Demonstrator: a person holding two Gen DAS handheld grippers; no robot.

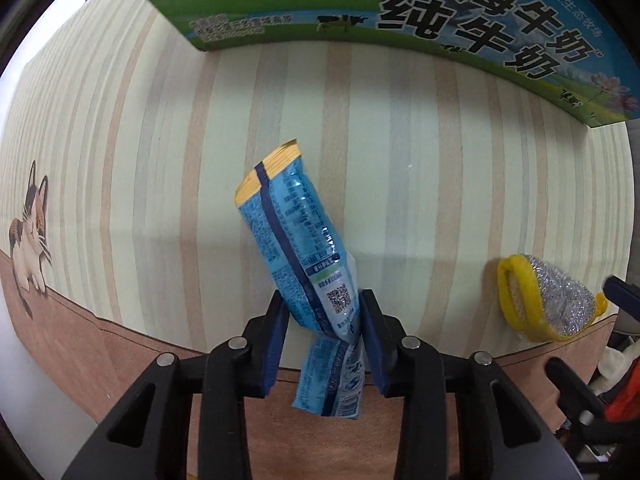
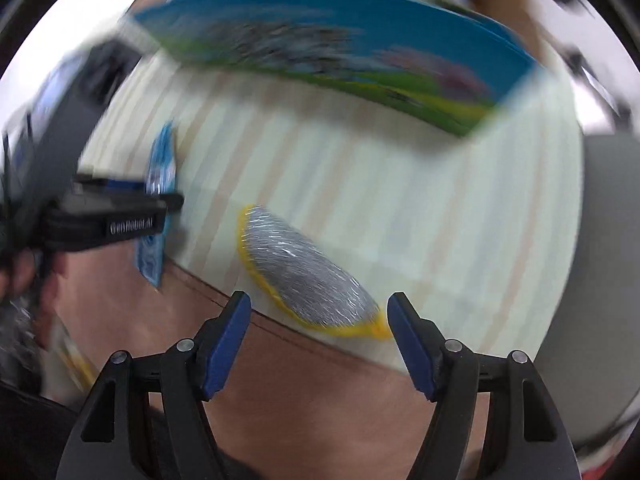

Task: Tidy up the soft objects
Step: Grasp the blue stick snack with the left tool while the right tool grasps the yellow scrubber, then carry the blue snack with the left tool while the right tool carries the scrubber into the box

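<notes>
Two grippers are showing, one in each of my hands. My left gripper [image 1: 323, 334] is pinching a blue snack packet [image 1: 298, 248] between its blue pads, low on the packet's length, so the wrapper is creasing at the pinch. Its long upper part, ending in a yellow sealed edge, is leaning up and to the left over the striped mat [image 1: 160, 160] that is covering the bench, while a short tail is hanging below the pads. My right gripper [image 2: 319, 334] is standing wide apart and holding nothing, hovering just short of a scouring pad [image 2: 308, 276] with silver mesh and a yellow rim. That pad is lying on the mat near its brown border, between the lines of my right fingertips but not touching them. From the left wrist view, the same pad is sitting well off to the right of the packet. One milk carton box [image 1: 400, 12], printed in blue and green, is standing at the far edge of the mat. The right wrist view is blurring badly.
</notes>
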